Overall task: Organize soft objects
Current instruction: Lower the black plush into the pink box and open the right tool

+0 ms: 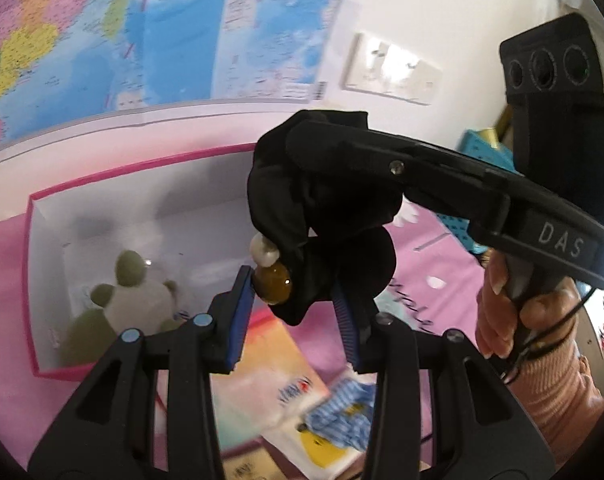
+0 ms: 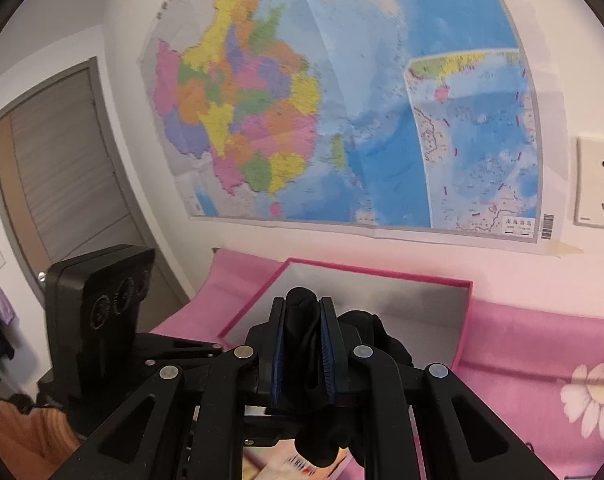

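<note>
**Transfer step: black fabric piece carried toward the pink box**

The item in hand is a black soft fabric piece (image 1: 322,208), bunched, with an amber bead (image 1: 275,282) and a white bead (image 1: 263,249) hanging at its lower edge. I hold it in the air with both tools, above the open pink-rimmed box (image 1: 141,168).

My right gripper (image 2: 304,344) is pinched tight on a fold of the fabric; the blue pads (image 2: 278,352) press on it from both sides, and cloth sticks out above and below them. My left gripper (image 1: 293,312) has its jaws partly closed around the lower part of the piece. The left pad lies against the amber bead and the right pad sits in the dark cloth, so I judge this a grip, though a lighter one than the right.

The box interior is white. A green and cream plush toy (image 1: 129,296) already lies in its near corner. The box sits on a pink sheet (image 2: 542,344) against the wall, below a map (image 2: 342,100). Outside the box, near me, lie a printed packet (image 1: 285,392) and a blue checked cloth (image 1: 342,408).

Step in hand, as I judge it: carry the fabric over the box.

Next move requires:
1. Bring both tools over the bare floor of the box, clear of the near rim.
2. Lower until the beads are inside the walls.
3. Release both grips together, so the piece drops beside the plush toy and does not snag on one pad.
</note>
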`<state>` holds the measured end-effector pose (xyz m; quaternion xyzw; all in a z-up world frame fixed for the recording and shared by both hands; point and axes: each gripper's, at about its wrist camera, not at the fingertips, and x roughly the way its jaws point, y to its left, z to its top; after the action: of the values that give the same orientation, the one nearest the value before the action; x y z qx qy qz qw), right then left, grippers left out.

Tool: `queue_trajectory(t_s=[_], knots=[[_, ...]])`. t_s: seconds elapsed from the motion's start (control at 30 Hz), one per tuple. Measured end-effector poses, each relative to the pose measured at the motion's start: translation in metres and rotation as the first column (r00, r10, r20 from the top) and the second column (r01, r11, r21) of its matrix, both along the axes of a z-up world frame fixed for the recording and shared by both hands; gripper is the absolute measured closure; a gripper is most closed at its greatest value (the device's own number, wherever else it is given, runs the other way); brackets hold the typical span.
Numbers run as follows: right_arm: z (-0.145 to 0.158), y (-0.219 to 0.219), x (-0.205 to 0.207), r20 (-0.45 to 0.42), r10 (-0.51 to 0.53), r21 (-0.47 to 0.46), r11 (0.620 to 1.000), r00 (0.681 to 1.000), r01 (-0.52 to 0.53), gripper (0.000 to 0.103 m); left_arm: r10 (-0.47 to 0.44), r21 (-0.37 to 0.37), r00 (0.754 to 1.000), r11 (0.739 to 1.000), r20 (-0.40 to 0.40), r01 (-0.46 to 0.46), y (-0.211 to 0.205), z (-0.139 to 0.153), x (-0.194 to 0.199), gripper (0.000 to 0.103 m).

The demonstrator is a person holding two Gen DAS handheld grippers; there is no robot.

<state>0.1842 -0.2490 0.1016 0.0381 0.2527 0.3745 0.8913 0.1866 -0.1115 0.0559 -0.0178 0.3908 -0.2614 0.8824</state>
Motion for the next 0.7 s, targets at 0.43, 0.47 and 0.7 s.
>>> queue_trajectory(t_s=[0.43,0.47,0.7], knots=[[-0.050,0.016,0.069,-0.125,-0.115,-0.123,0.987,0.986,0.100,0.078,0.108,0.102,0.990,0.990,-0.086,-0.100,0.004,-0.030,0.036,0.060],[-0.055,0.016,0.071,-0.128,-0.131,-0.142,0.984,0.983,0.113,0.073,0.112,0.106,0.990,0.989,-0.083,-0.103,0.004,-0.031,0.034,0.059],[-0.065,-0.005,0.065,-0.179,-0.162,-0.093,0.985,0.970,0.147,0.059,0.095,0.060,0.995,0.994,-0.020,-0.094,0.014,-0.020,0.006,0.059]])
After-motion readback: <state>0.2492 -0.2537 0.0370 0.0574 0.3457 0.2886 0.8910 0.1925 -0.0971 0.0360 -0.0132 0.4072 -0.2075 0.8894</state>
